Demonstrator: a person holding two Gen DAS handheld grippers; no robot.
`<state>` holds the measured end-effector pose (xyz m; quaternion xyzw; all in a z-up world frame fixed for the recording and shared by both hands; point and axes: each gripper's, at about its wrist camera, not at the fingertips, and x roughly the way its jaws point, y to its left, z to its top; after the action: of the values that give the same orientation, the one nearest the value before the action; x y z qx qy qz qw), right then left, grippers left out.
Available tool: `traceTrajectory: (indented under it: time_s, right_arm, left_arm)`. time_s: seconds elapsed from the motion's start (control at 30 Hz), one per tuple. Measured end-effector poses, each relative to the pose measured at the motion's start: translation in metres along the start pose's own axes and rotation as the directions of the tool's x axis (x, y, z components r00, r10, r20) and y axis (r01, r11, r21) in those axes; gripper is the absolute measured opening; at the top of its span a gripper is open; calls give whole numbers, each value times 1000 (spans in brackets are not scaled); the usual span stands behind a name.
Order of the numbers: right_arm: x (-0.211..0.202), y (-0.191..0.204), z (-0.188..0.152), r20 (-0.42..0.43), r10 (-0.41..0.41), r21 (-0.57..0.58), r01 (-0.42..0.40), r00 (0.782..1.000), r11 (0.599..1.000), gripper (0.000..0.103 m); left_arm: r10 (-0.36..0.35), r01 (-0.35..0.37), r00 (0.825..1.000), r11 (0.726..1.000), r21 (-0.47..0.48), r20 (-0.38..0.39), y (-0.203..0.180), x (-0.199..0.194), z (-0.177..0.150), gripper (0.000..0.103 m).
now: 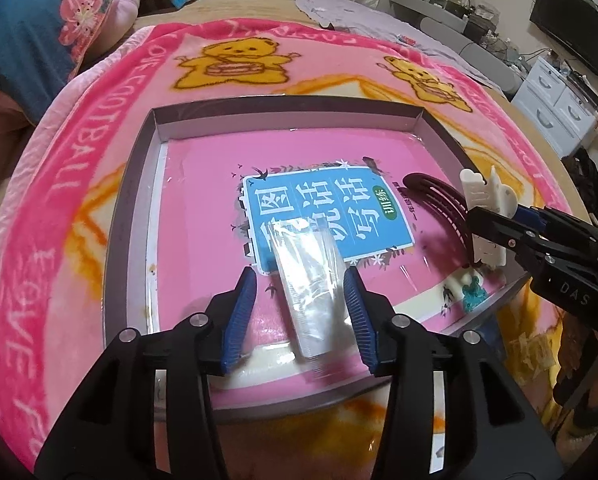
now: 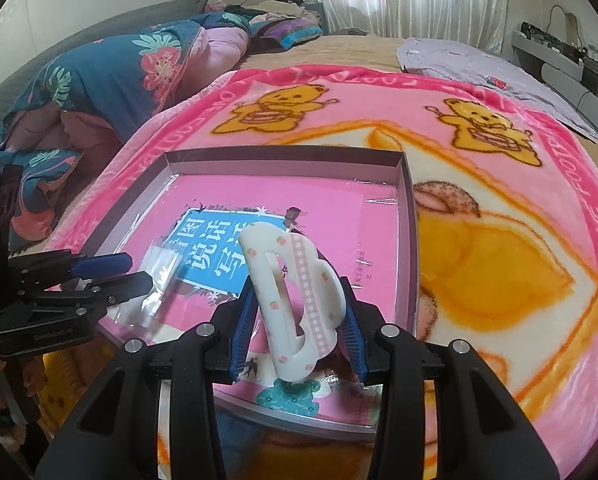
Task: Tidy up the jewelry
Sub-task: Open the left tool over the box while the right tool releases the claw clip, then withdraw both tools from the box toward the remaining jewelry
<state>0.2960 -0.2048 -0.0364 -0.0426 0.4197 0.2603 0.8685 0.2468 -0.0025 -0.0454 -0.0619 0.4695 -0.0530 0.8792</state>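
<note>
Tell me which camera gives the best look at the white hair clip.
The right wrist view: the hair clip fills the centre, held in the right claw, its printed pattern clear. The left wrist view shows it only small, at the right edge.

The clear packet [image 1: 311, 280] hides part of the blue label [image 1: 327, 216]; desk clutter [image 1: 455, 0] is too small to identify.

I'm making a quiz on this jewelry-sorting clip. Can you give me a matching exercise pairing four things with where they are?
Things:
1. white hair claw
2. clear plastic bag
3. dark red headband
4. shallow box

Places:
A. on the pink bear blanket
B. between the left tongs
C. between the right tongs
D. lying in the box, near the right tongs

Pairs: 1-C, 2-B, 3-D, 4-A
</note>
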Motion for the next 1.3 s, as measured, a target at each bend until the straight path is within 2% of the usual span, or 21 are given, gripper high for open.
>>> traceTrajectory:
  time_s: [0.2,0.27,0.4,0.5,0.57,0.7,0.83,1.13,1.3]
  right_arm:
    - [-1,2,-3,-4,4,1,-4,1000,1000,41]
    - [-3,2,-5,-4,11,7,-11,1000,1000,46]
    - [-10,1,-7,6,18,16,-18,1000,1000,50]
    - [-19,-1,-9,25,30,38,-31,999,999,56]
    - [-25,-2,-9,41,32,49,-34,999,998,62]
    - [-45,-6,-11,88,32,72,-39,996,997,70]
    - [-68,-6,-12,143,21,81,-32,989,996,85]
    - [-125,11,-16,241,-13,78,-6,970,997,94]
    - [-154,20,-26,278,-15,77,-6,961,997,95]
  left_arm:
    - [-7,7,1000,1000,-16,15,1,-11,-4,40]
    - [-7,8,1000,1000,-19,20,2,-16,-5,43]
    - [-5,5,999,1000,-28,31,3,-26,-7,45]
    - [-6,8,999,999,-38,46,4,-35,-9,51]
    - [-7,10,998,999,-44,60,5,-44,-10,51]
    - [-15,20,996,999,-49,92,3,-64,-11,61]
    - [-21,27,992,998,-52,127,1,-83,-12,67]
    - [5,12,978,997,-82,208,2,-129,-16,94]
    - [-3,25,972,996,-90,236,1,-147,-22,94]
